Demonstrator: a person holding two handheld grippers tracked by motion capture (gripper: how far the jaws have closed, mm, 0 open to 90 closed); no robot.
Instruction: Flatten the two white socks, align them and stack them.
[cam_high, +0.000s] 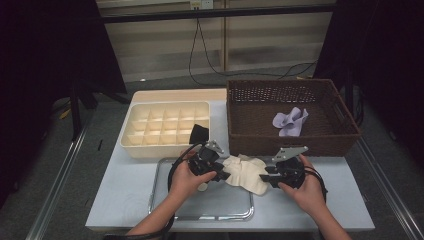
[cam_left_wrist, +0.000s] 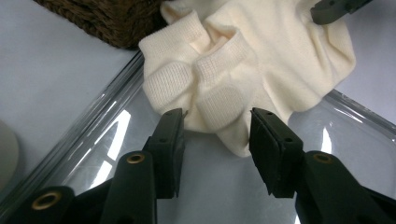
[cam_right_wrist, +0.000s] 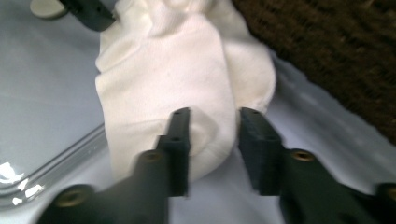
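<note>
Both forearms reach in side by side, each hand gripping its tongs, the left tongs (cam_high: 223, 176) and the right tongs (cam_high: 266, 177) pointing inward toward one another, both sets of jaws standing partly apart.

High view: dim room, dark at both sides & corners; light falls from above onto the bench (cam_high: 310, 200), which reads pale blue-grey. Pic soft, low-res, slightly grainy. Metal tray (cam_high: 200, 212) shows faint sheen, no hard shadows. Left gripper view: sharper; cream sock (cam_left_wrist: 261, 60) evenly lit, knit texture clear; bright glare streaks on tray rim & surface; near parts of the gripper soft. Right gripper view: sock near-overexposed, whole pic blurry, wicker basket (cam_right_wrist: 336, 56) dark & out of focus.
</note>
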